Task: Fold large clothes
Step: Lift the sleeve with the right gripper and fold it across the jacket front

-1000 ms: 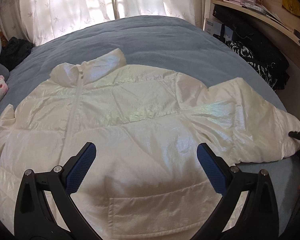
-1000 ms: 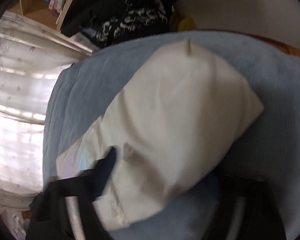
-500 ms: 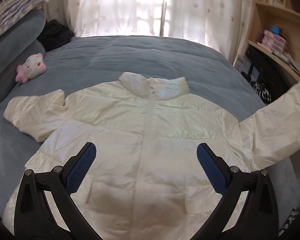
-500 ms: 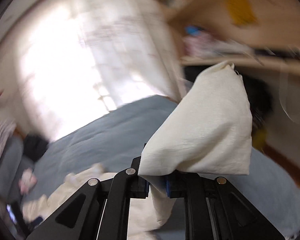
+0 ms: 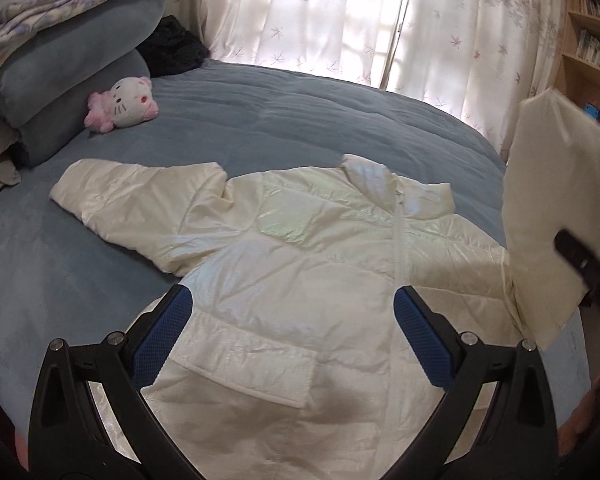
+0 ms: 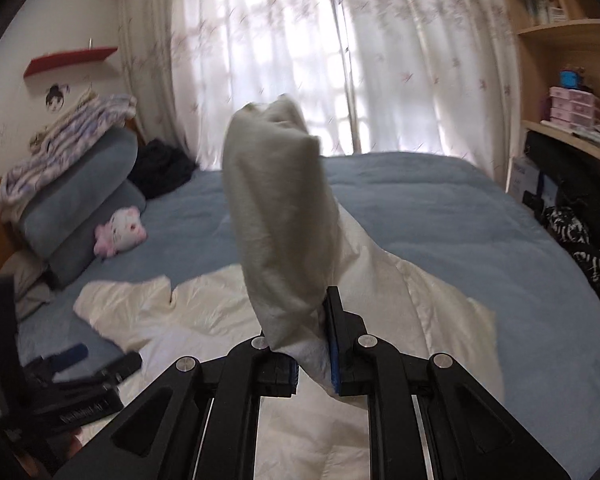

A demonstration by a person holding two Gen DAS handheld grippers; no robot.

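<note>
White puffer jacket (image 5: pixel 300 280) lies front-up, zipped, on the blue bed (image 5: pixel 300 120), spread across the near half, collar toward the curtained window (image 5: pixel 340 20). One sleeve (image 5: pixel 140 204) lies flat on the cover, pointing toward the pillow-side edge. The other sleeve (image 6: pixel 276 216) is lifted off the bed, standing upright, cuff end up, pinched between the closed fingers of the right gripper (image 6: pixel 314 360); it also shows at the right edge of the left wrist view. Left gripper (image 5: pixel 292 340) hovers over the jacket's lower front near the pocket flap, blue pads spread wide, holding nothing. Pink-and-white plush toy (image 5: pixel 120 104) sits by the stacked blue pillows (image 5: pixel 72 64) at the bed's head-end corner, well apart from the jacket.
</note>
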